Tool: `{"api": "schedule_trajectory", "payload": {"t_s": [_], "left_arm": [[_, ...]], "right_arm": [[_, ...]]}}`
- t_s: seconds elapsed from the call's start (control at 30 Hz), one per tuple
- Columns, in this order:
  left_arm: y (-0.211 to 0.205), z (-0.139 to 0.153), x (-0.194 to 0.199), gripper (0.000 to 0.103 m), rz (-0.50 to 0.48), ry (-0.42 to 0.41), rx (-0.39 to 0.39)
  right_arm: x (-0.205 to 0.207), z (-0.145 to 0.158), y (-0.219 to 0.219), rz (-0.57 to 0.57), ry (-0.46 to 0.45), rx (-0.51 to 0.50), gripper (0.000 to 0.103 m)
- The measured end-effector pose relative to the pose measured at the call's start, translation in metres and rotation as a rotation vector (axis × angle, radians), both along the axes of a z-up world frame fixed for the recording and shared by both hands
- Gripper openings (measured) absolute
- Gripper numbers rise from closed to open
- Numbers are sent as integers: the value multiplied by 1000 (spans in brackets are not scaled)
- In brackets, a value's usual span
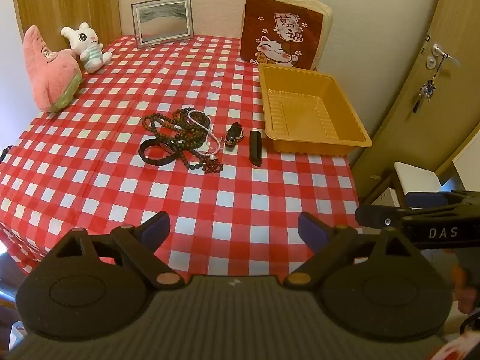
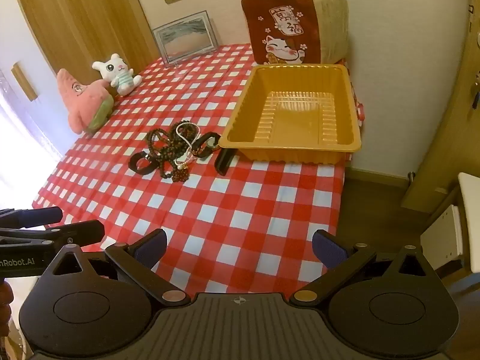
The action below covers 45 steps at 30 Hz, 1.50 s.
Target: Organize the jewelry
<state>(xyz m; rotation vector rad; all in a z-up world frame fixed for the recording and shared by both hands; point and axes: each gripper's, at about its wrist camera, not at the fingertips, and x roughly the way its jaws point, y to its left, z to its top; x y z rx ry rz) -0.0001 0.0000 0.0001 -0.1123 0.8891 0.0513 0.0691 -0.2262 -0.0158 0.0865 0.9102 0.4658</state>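
A tangle of dark bead necklaces (image 1: 180,129) with a pink-white pearl strand (image 1: 207,132) lies mid-table on the red checked cloth; it also shows in the right wrist view (image 2: 171,147). A black bangle (image 1: 157,151) (image 2: 141,163), a small dark trinket (image 1: 234,135) and a black bar (image 1: 255,147) (image 2: 224,159) lie beside it. An empty yellow tray (image 1: 315,144) (image 2: 288,153) stands to the right. My left gripper (image 1: 234,231) and right gripper (image 2: 238,246) are open and empty, well short of the jewelry.
Pink and white plush toys (image 1: 51,69) sit at the table's left. A picture frame (image 1: 163,21) and a cat cushion (image 1: 282,33) stand at the back. The table's right edge (image 1: 351,168) drops to the floor beside a door.
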Motion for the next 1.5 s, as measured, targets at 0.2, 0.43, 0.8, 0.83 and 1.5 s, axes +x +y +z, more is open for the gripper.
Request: {"api": "schedule_trajectory", "payload": {"t_s": [0.2, 0.43, 0.8, 0.83, 1.5], "left_arm": [[-1, -1, -1, 91, -2, 3, -4], [1, -6, 1, 91, -3, 6, -6], [2, -5, 1, 91, -4, 7, -8], [2, -5, 1, 91, -4, 7, -9], [2, -4, 1, 91, -3, 6, -11]], "right_arm": [[0, 1, 0, -1, -2, -3, 103], [0, 1, 0, 0, -3, -2, 103], [1, 1, 1, 0, -4, -4, 103], [1, 1, 1, -1, -4, -4, 103], [2, 2, 2, 0, -8, -6, 103]]}}
